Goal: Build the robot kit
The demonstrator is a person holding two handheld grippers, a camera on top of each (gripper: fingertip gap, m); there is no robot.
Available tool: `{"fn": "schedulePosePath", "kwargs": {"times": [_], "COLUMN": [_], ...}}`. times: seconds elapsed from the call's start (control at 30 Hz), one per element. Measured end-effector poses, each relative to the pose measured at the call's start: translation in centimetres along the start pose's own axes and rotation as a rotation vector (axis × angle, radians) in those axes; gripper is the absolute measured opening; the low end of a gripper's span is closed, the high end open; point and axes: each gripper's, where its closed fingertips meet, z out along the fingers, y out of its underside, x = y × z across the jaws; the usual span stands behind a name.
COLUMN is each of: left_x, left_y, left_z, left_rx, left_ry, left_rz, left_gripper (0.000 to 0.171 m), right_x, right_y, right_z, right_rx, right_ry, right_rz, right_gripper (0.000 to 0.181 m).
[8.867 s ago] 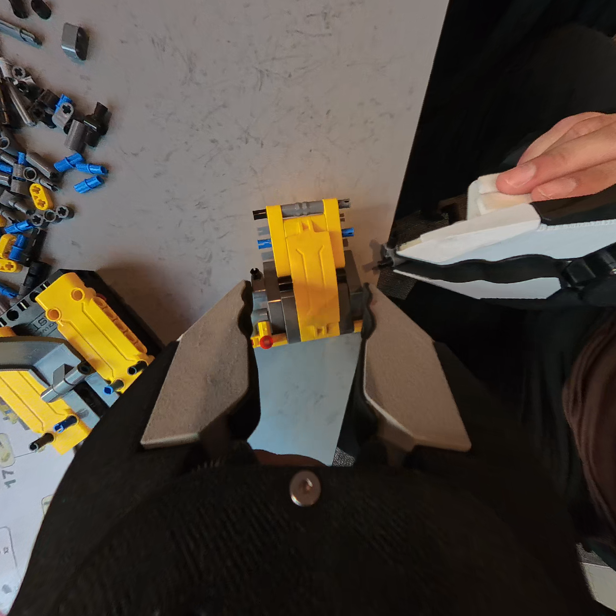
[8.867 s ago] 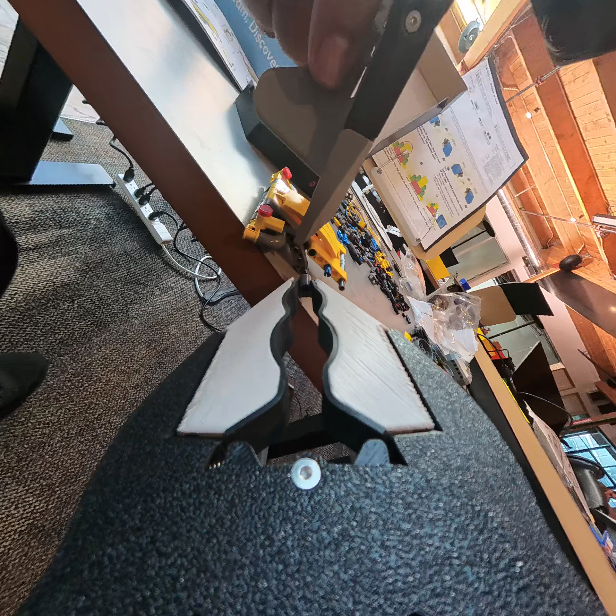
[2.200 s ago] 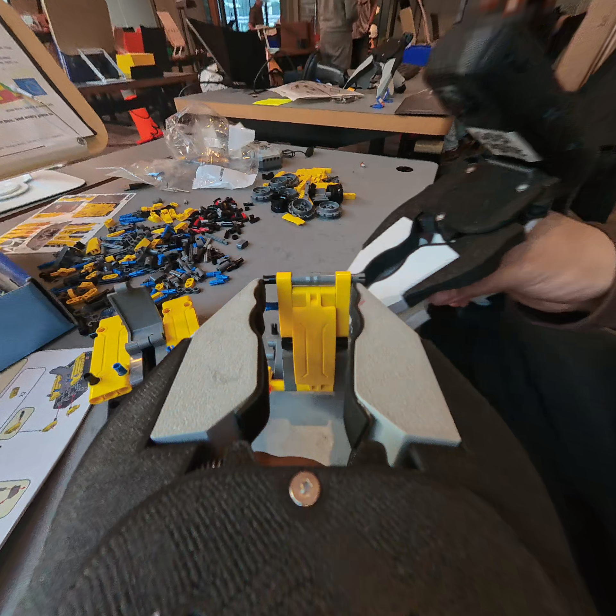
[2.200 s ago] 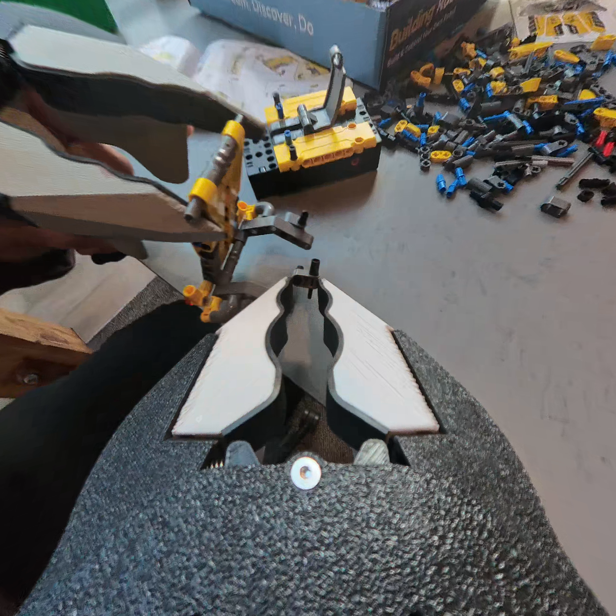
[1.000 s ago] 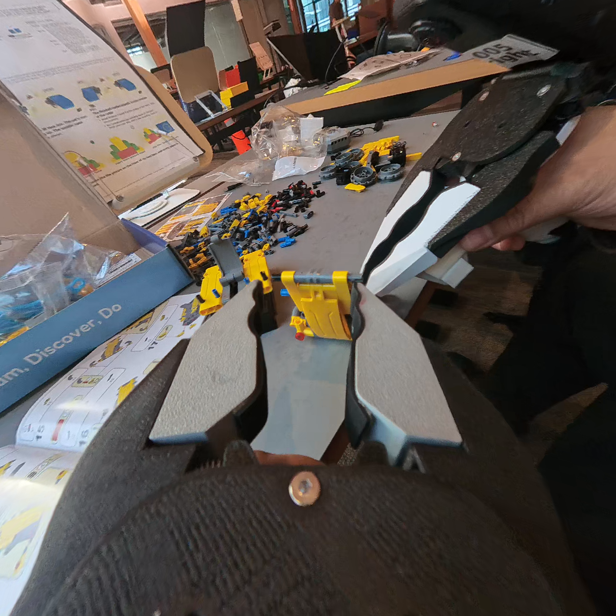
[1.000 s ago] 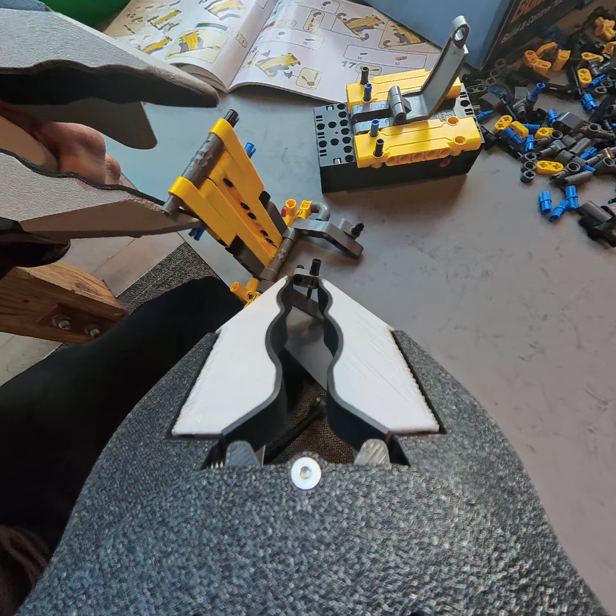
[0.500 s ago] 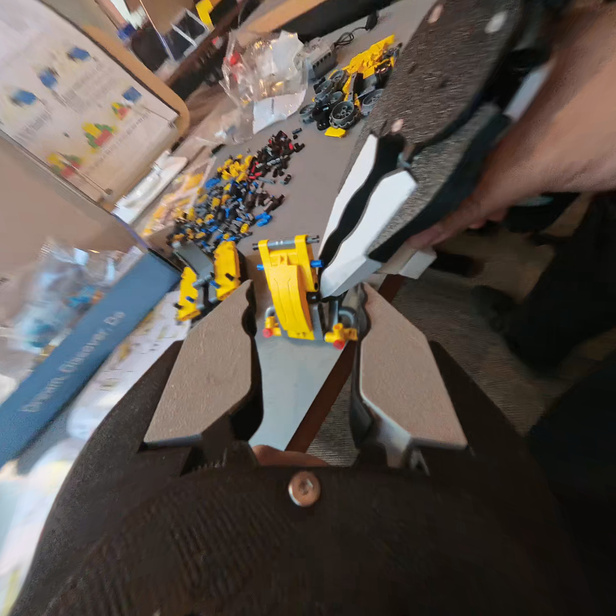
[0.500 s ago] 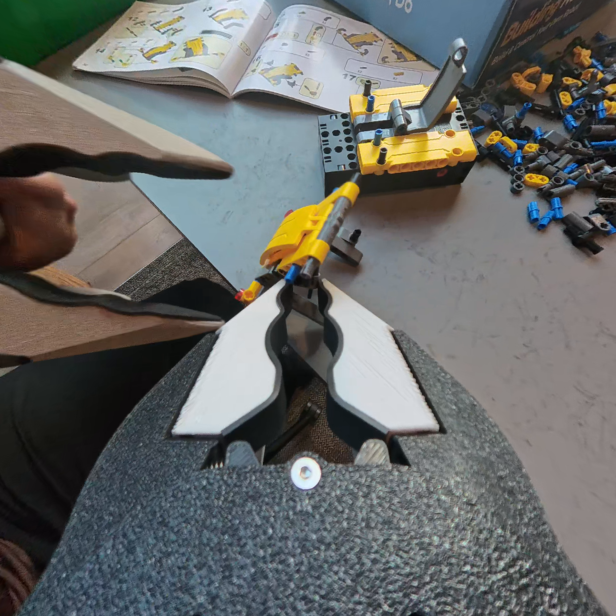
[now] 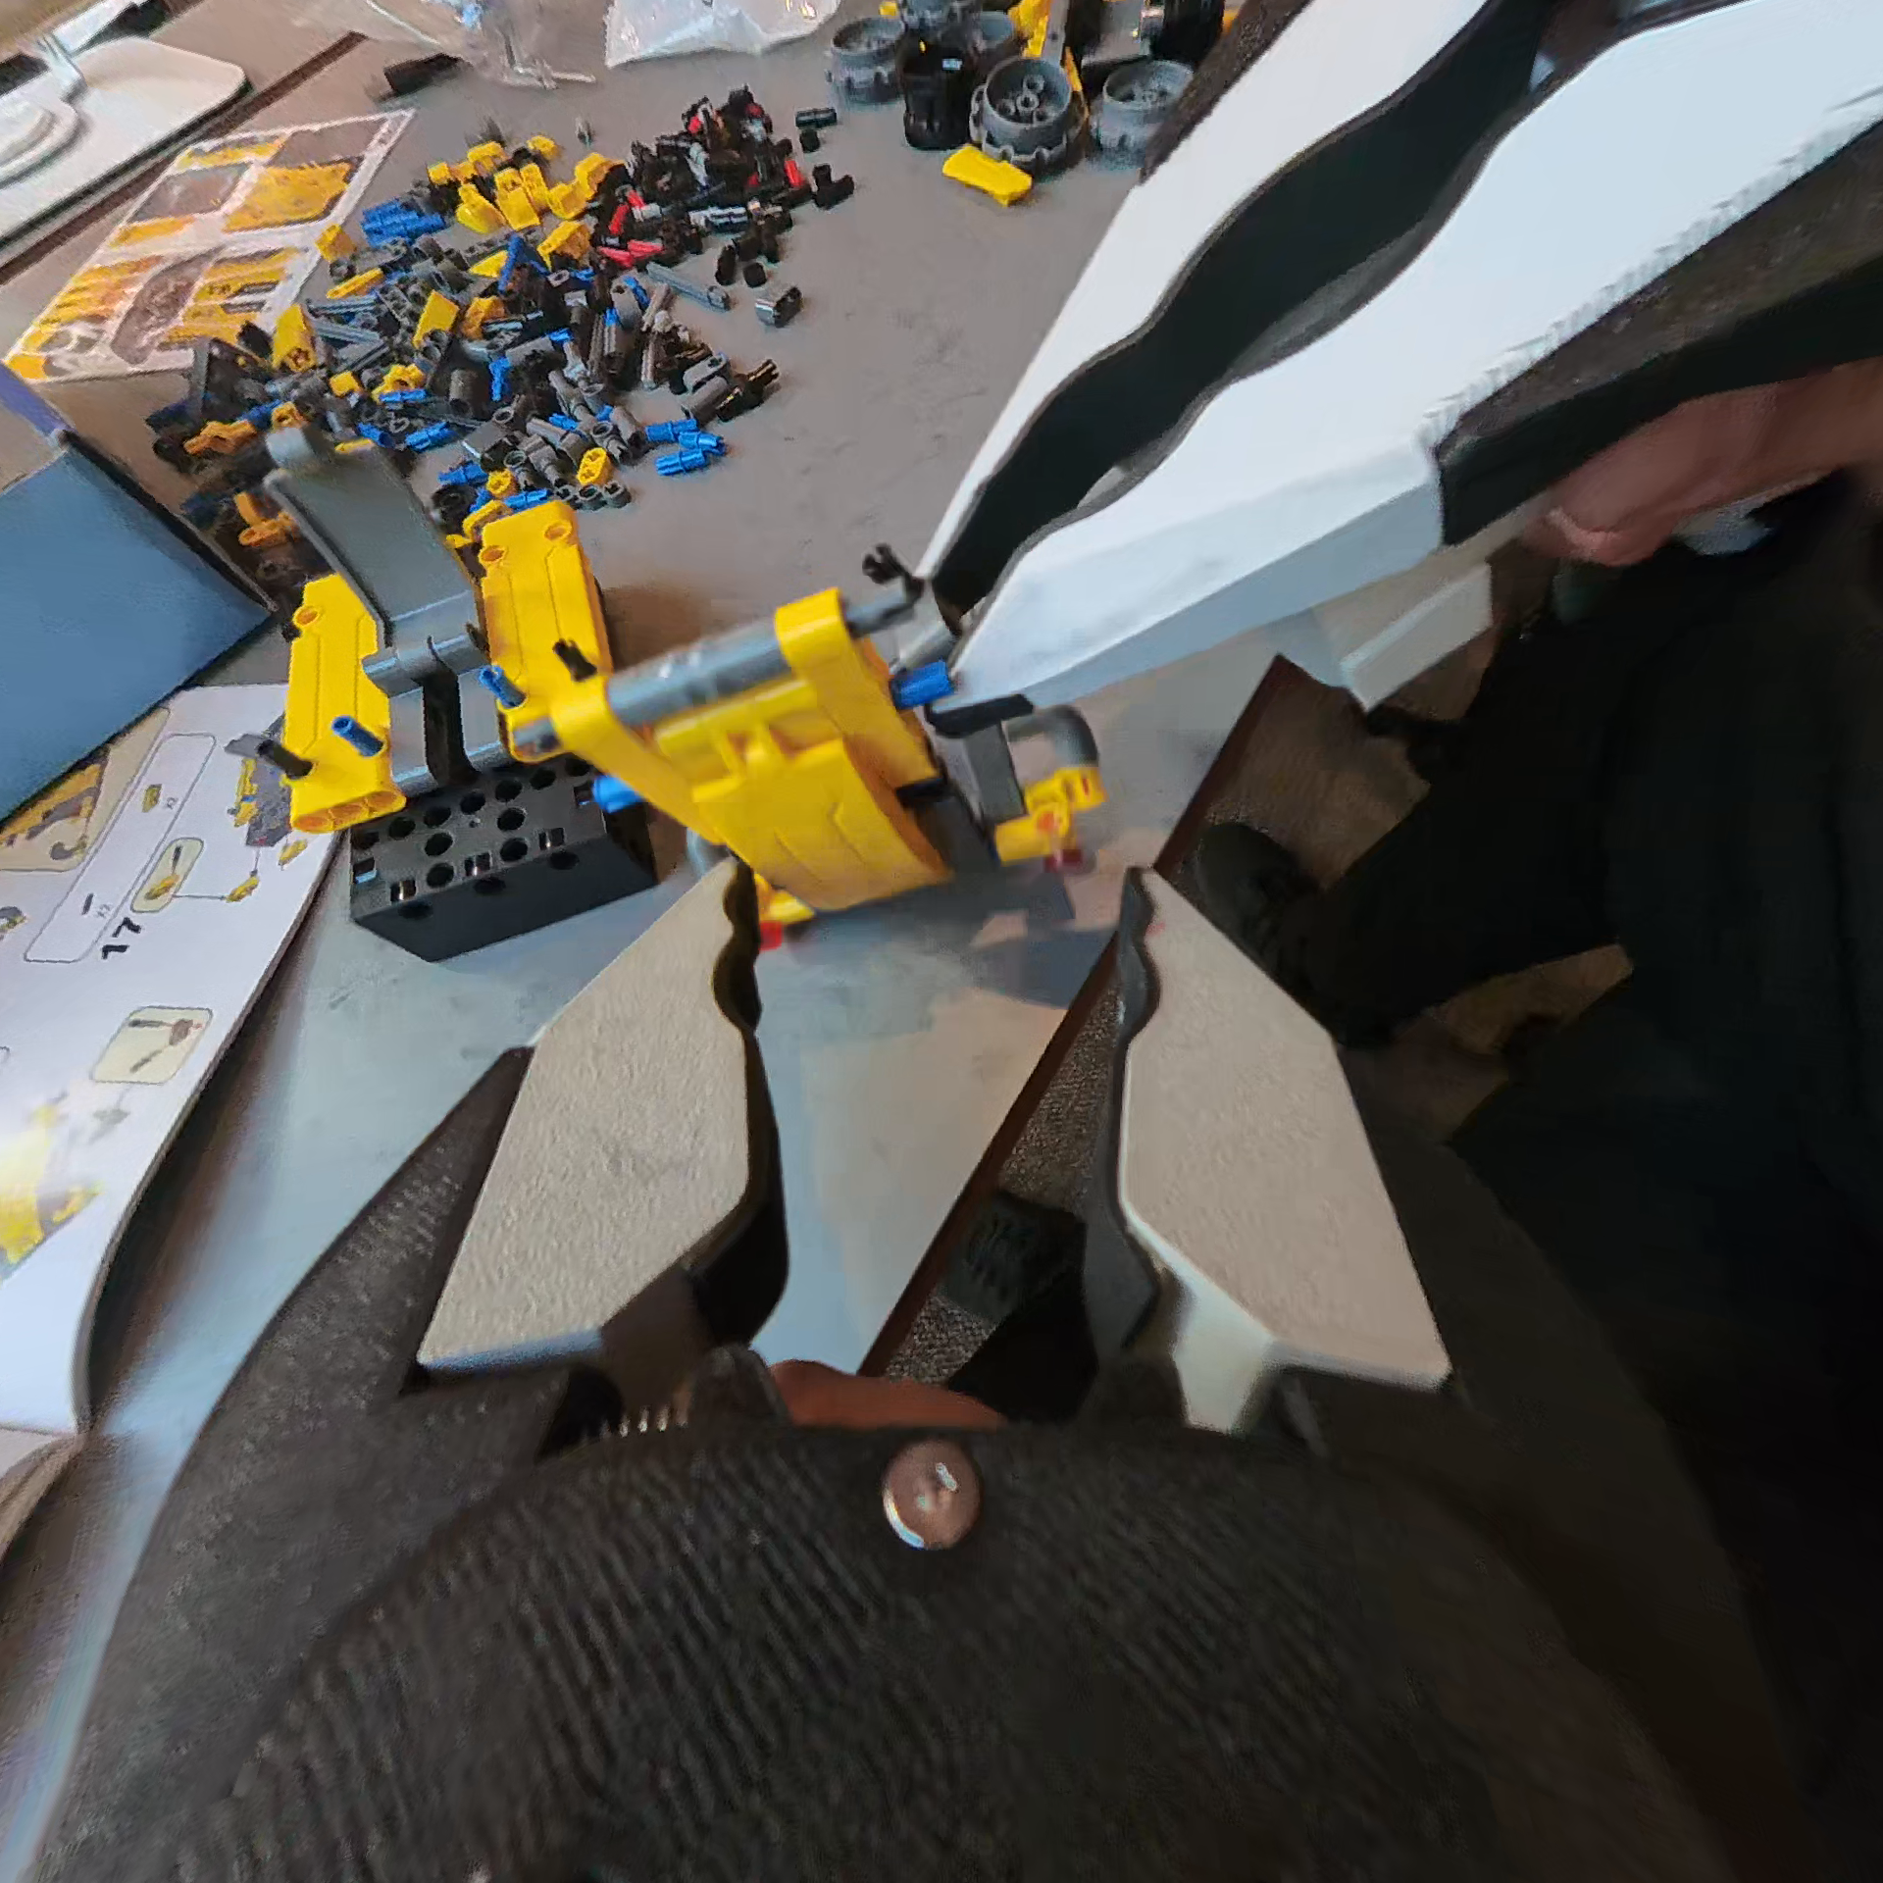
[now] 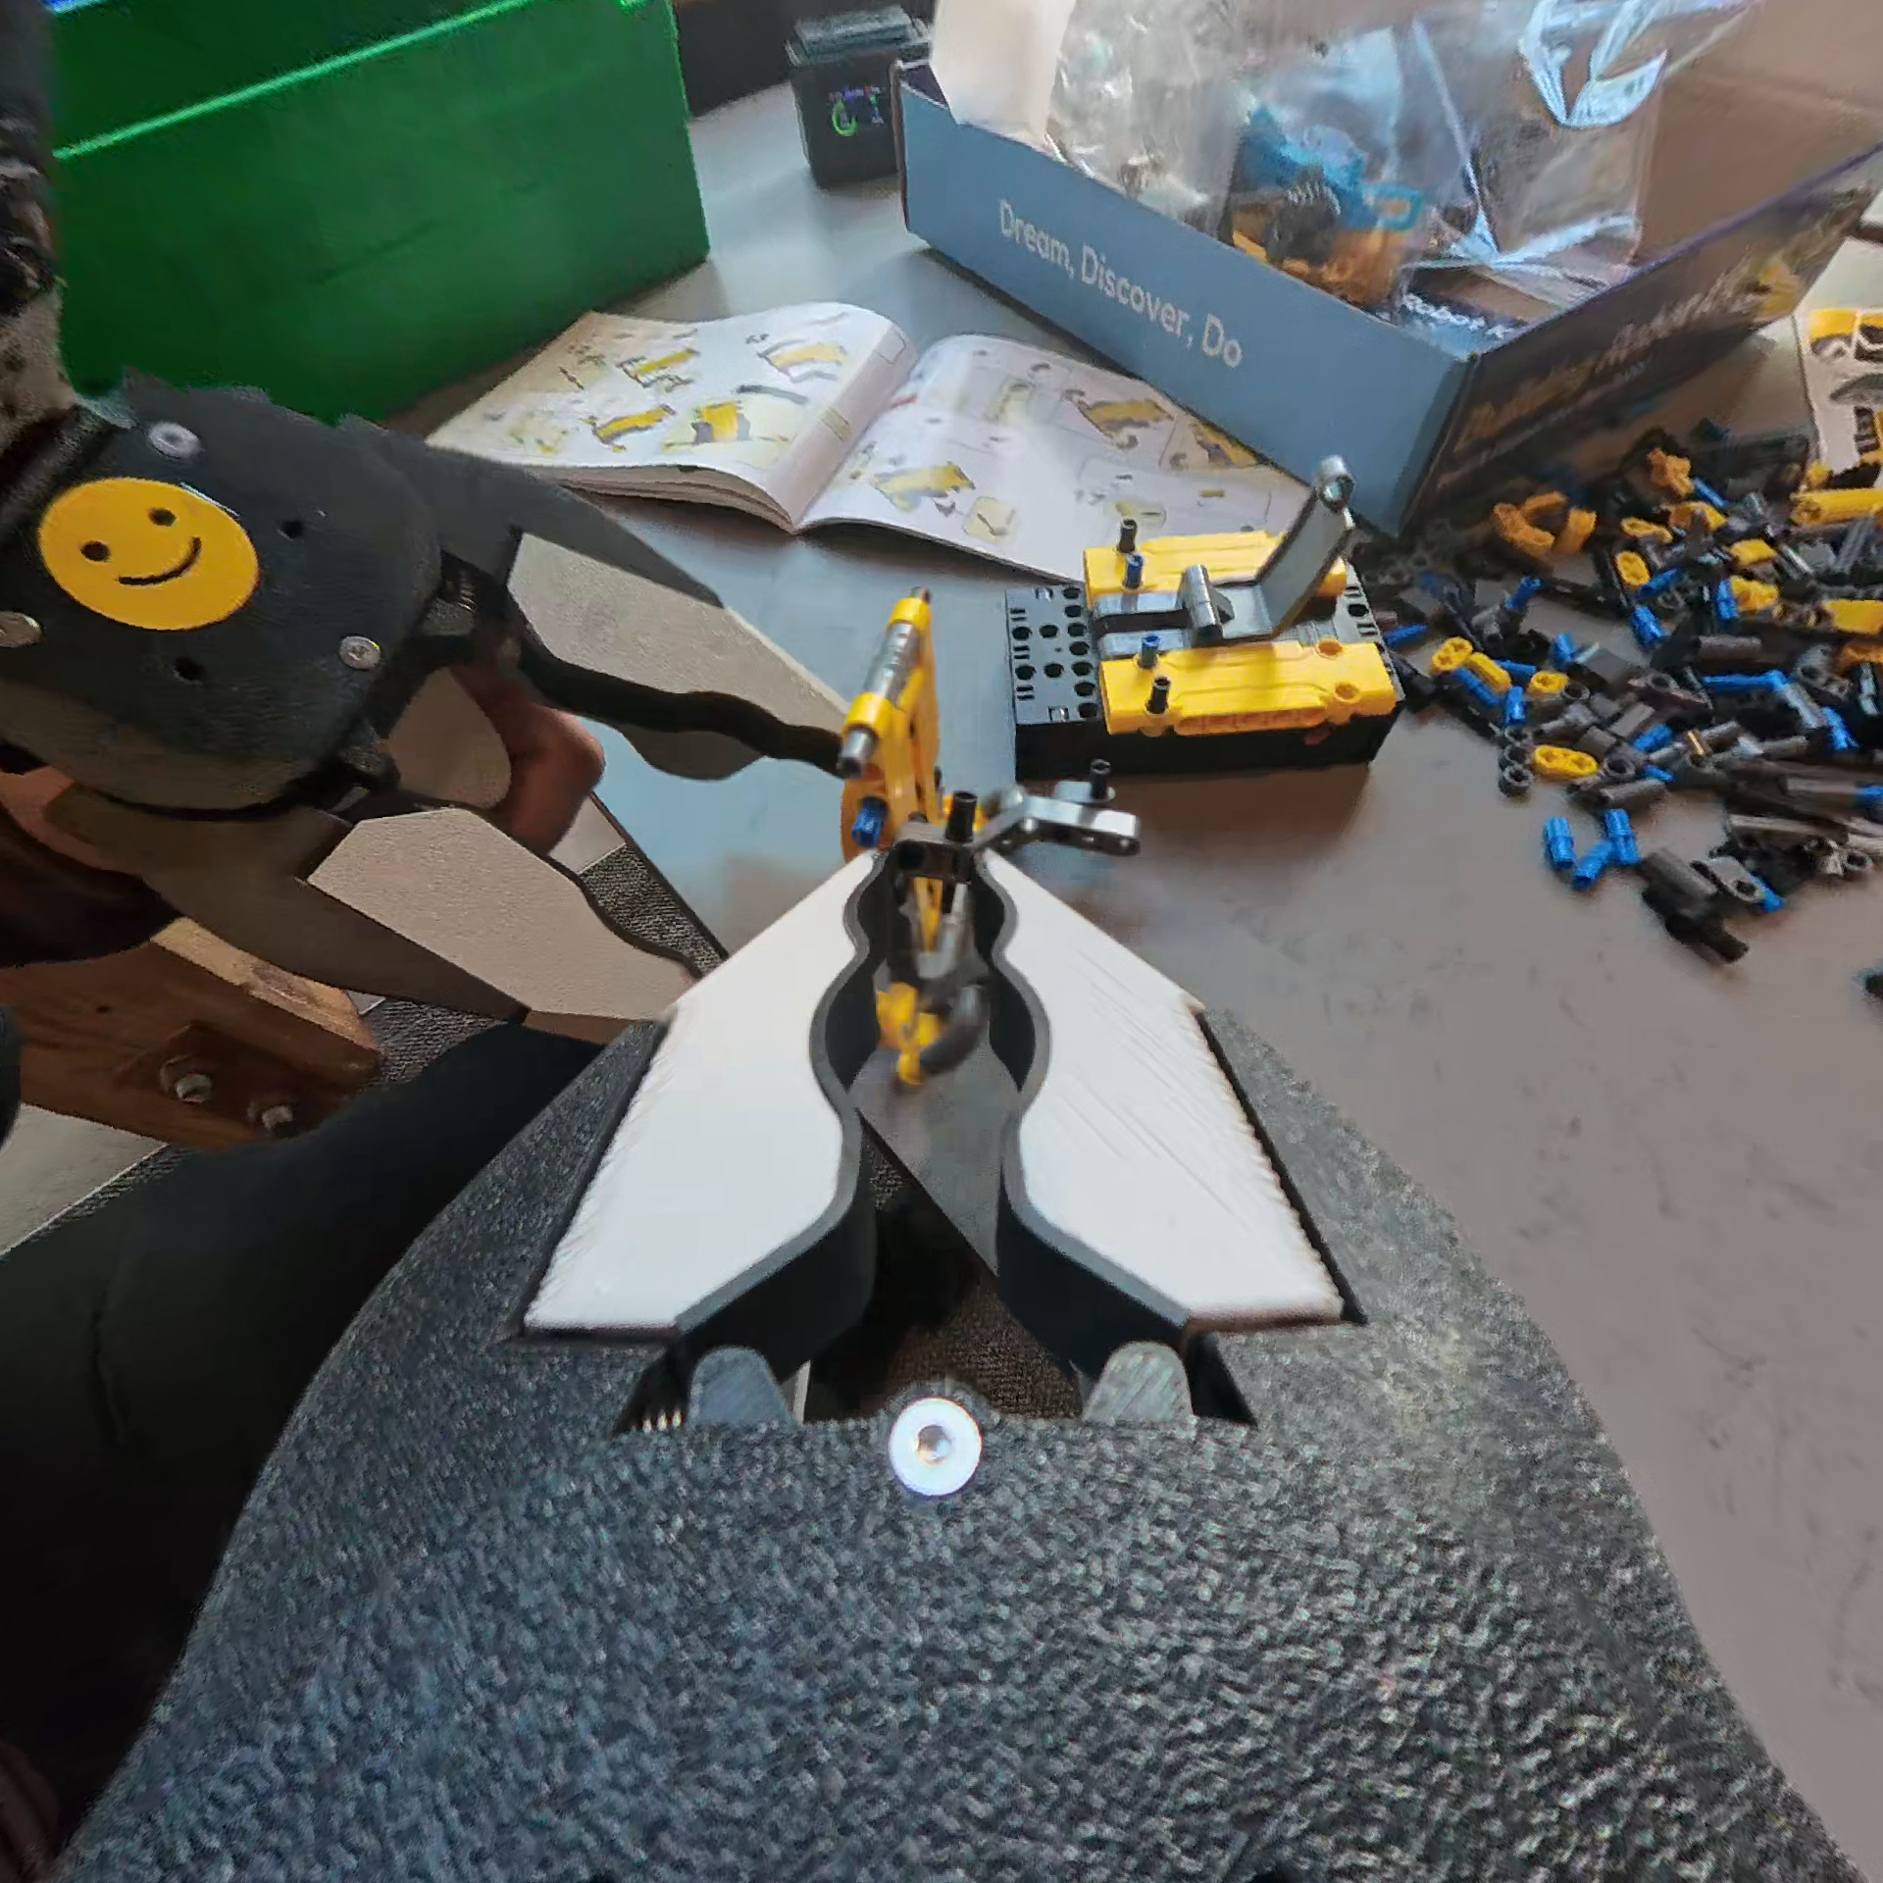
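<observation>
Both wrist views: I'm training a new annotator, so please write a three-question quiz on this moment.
1. True or false: the left gripper is clamped on the yellow-and-grey brick assembly.
2. The right gripper pinches: A) a small black connector piece, B) a blue pin, C) a grey wheel?
3. What colour is the perforated plastic block under the two yellow panels?
Key: 1 false, its jaws stand open; 2 A; 3 black.

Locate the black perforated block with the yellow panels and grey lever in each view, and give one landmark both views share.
Left wrist view: black block sits left of centre, behind the left gripper.
Right wrist view: upper right of centre, beyond the right gripper.
Shared landmark: open instruction booklet.
</observation>
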Motion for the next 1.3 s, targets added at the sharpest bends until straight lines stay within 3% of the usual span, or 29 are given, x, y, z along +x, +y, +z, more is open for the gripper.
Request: {"fn": "schedulePosePath", "kwargs": {"times": [0.27, 0.43, 0.67, 0.83, 1.0, 1.17, 1.3], "left_x": [-1.9, -2.0, -0.3, 0.0, 0.0, 0.2, 0.6], "left_y": [0.5, -1.7, -2.2, -1.3, -1.9, -2.5, -1.8], "left_z": [-3.4, -5.9, -1.9, 1.2, 1.5, -0.2, -0.7], "left_rx": [0.062, 0.127, -0.010, -0.145, -0.133, -0.025, -0.003], "left_ry": [-0.070, -0.126, -0.064, 0.041, 0.041, -0.013, -0.063], "left_rz": [-0.067, -0.007, 0.138, 0.143, 0.124, 0.014, -0.021], "left_gripper": [0.079, 0.066, 0.030, 0.027, 0.026, 0.024, 0.024], "right_x": [-0.8, 1.7, 4.4, 4.0, 3.9, 3.9, 4.3], "right_y": [0.7, 0.4, 2.4, 4.7, 3.8, 2.3, 3.0], "right_z": [1.1, 0.0, -2.5, -4.0, -4.9, -5.8, -6.3], "right_rx": [-0.077, -0.074, -0.104, -0.128, 0.019, 0.147, 0.247], "right_ry": [-0.011, 0.055, 0.137, 0.176, 0.168, 0.126, 0.135], "right_rz": [-0.047, -0.034, -0.042, -0.140, -0.117, -0.112, 0.034], "right_gripper": [0.011, 0.011, 0.011, 0.011, 0.011, 0.011, 0.011]}}
